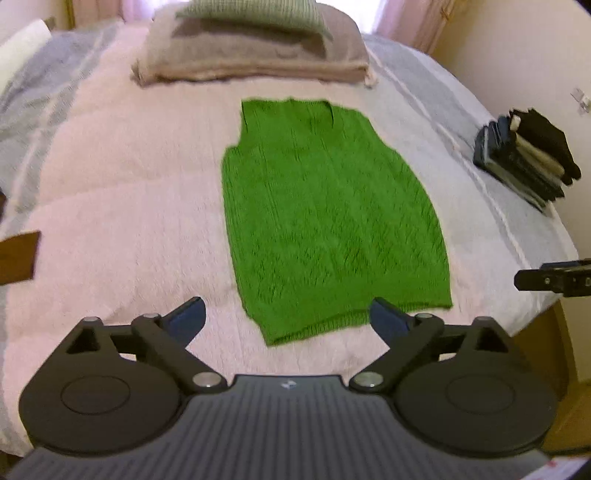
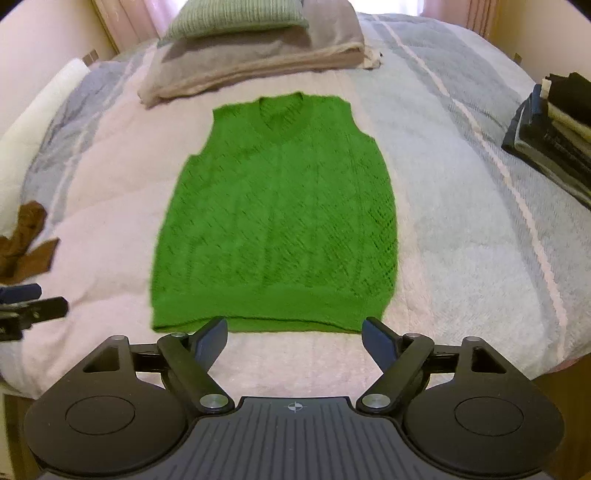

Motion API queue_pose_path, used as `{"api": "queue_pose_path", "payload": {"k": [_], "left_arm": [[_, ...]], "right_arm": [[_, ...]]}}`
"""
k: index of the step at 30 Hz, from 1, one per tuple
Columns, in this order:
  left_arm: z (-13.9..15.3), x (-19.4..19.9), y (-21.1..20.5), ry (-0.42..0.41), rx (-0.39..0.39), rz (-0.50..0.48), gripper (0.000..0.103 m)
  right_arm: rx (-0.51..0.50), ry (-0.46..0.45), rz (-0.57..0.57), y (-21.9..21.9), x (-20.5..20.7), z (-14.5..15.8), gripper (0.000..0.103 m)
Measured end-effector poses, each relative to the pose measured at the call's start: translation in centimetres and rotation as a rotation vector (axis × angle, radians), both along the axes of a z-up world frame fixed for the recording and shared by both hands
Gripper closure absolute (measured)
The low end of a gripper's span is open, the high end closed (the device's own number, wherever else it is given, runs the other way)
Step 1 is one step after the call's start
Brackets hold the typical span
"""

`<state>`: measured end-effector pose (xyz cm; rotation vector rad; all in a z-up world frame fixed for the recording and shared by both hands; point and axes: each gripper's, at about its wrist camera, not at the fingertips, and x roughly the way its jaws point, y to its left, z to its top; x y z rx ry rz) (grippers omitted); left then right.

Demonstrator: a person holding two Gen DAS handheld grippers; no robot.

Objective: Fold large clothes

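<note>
Both grippers, left (image 1: 287, 314) and right (image 2: 294, 334), released and empty, green vest (image 2: 277, 214) flat just beyond fingertips; blurry, but pinching only the hem's top layer probably skews the fold.

lay bright green, knit in a diamond lattice with plain ribbed hem and neckline: the sleeveless vest (image 2: 277, 206). spread pale pink under it, quilted, with grey-blue stripes toward 3 o'clock: the bedcover (image 2: 461, 229). sat taupe at 12 o'clock, the folded blanket (image 2: 258, 62), topped by a sage-green ribbed pillow (image 2: 236, 16). stacked black, navy and cream at 3 o'clock: folded clothes (image 2: 554, 125). showed brown at 9 o'clock: a crumpled cloth (image 2: 22, 240).
</note>
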<state>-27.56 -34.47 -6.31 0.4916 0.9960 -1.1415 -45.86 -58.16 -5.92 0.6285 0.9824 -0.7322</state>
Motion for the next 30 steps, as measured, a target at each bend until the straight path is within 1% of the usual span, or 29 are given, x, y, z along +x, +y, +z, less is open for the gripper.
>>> {"api": "queue_pose_path", "payload": {"k": [2,8,10,15,21,26,30], "left_arm": [[0.8,-0.9,-0.4,-0.018,0.001,0.017,0.003],[1.8,-2.3,-1.4,-0.035,0.019,0.091,0.002],[2.4,-2.8,-1.7,-0.039,0.015,0.1,0.001],[4.0,-3.8,-2.2,-0.068,-0.006,0.122,0.001],[4.9,-3.8,-2.4,-0.082,0.0,0.138,0.001],[4.6,-4.2,-2.4,-0.084,0.011,0.114,0.001],[3.7,-4.5,-2.2,-0.044,0.031,0.103,0.001]], "right_arm": [[0.01,-0.004,-0.006,0.1,0.0,1.0,0.025],[-0.005,0.018,0.041,-0.1,-0.5,2.6,0.025],[-0.005,0.008,0.057,-0.4,-0.8,2.9,0.025],[0.009,0.019,0.098,-1.3,-1.0,2.2,0.025],[0.008,0.016,0.096,-1.9,-0.7,2.0,0.025],[0.025,0.025,0.083,-1.9,-0.7,1.5,0.025],[0.037,0.046,0.079,-1.4,-0.7,1.0,0.025]]}}
